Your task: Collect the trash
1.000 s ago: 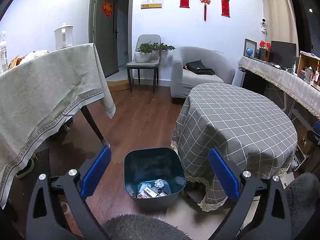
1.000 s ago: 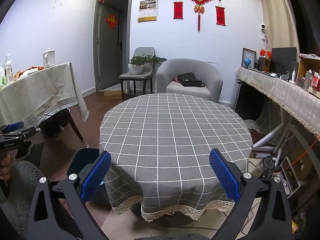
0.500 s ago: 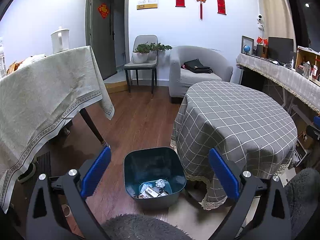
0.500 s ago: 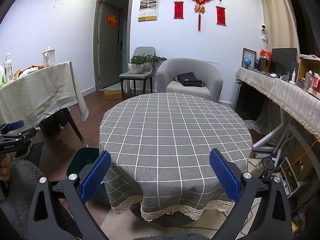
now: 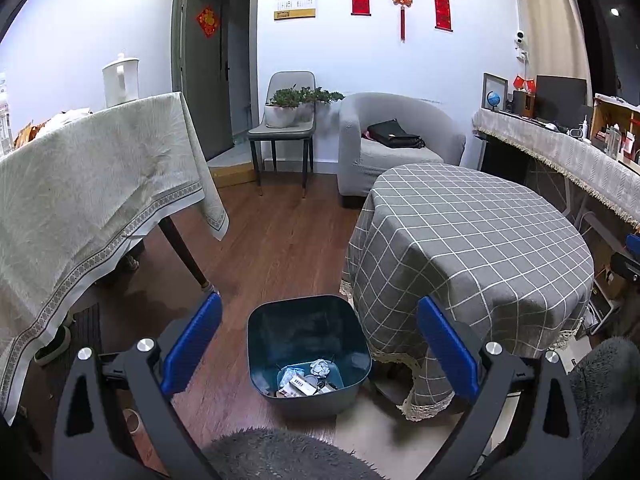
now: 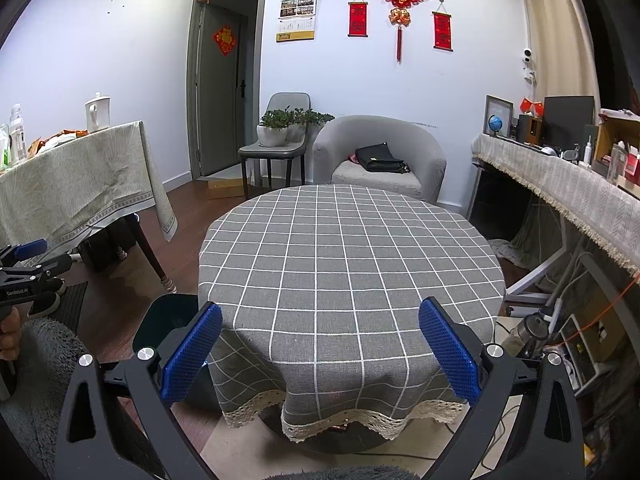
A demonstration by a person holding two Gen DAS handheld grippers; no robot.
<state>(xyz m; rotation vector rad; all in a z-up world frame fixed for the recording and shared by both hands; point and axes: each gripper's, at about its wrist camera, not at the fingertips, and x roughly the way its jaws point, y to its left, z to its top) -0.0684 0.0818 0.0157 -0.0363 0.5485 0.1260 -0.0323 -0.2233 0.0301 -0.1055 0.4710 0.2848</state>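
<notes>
Trash (image 5: pixel 310 379) already lying in the dark blue bin (image 5: pixel 264 332) on the floor beside the round checked bench (image 6: pixel 352 252), whose cloth shows bare. Left gripper (image 5: pixel 318 350) and right gripper (image 6: pixel 320 354) both wide, holding nothing. Judged nearly or fully done.

A home living room: armchair (image 6: pixel 380 160), clothed round table (image 6: pixel 348 264), festive wall hangings (image 6: pixel 400 8).
</notes>
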